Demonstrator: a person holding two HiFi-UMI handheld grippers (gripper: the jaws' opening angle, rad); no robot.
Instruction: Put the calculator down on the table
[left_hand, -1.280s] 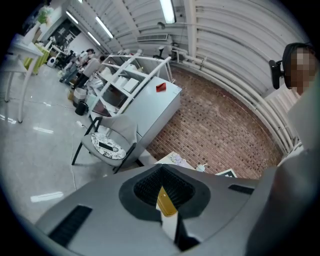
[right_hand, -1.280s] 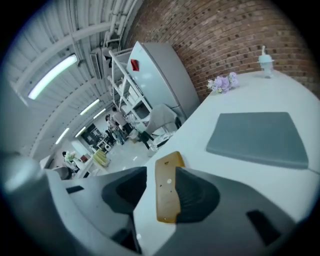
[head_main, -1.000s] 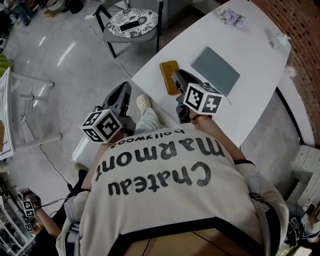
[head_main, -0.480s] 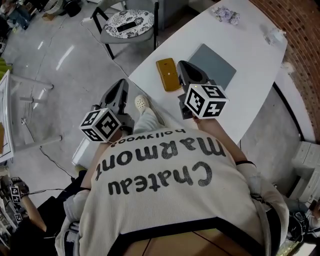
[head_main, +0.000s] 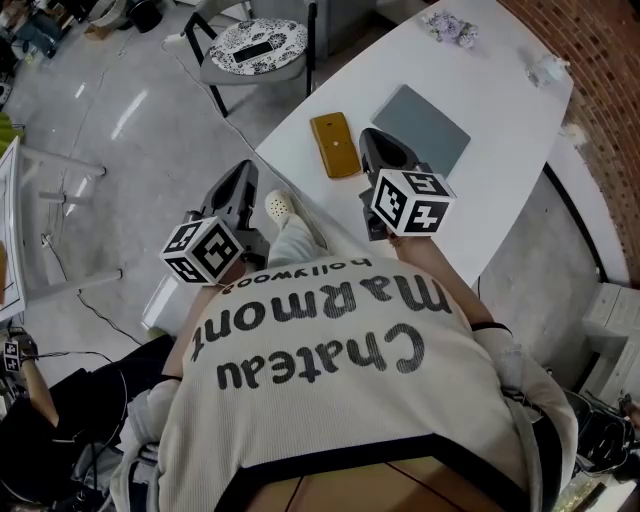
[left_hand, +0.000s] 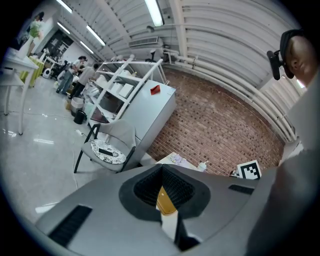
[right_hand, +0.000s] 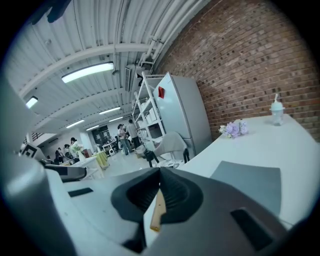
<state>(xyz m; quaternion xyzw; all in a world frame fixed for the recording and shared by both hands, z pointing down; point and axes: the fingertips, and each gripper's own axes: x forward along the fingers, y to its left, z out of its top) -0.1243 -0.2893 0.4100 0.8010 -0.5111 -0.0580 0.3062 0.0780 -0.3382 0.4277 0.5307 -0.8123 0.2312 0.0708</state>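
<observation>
The yellow calculator (head_main: 335, 145) lies flat on the white table (head_main: 500, 130), close to its near-left edge. My right gripper (head_main: 372, 140) hovers just to the right of it, apart from it, jaws shut with nothing between them. In the right gripper view the calculator (right_hand: 158, 210) shows as a thin yellow edge beyond the closed jaws (right_hand: 160, 172). My left gripper (head_main: 243, 175) hangs off the table over the floor, also shut and empty. Past its jaws (left_hand: 161, 169) the calculator (left_hand: 166, 200) is visible in the left gripper view.
A grey flat pad (head_main: 421, 127) lies on the table right of the calculator. Flowers (head_main: 447, 27) and a small bottle (head_main: 548, 68) stand at the far end. A chair with a patterned cushion (head_main: 258, 45) stands on the floor to the left. A brick wall runs along the right.
My right gripper has drawn away from the calculator to the right and lifted a little. The calculator stays flat on the table. The left gripper has kept still.
</observation>
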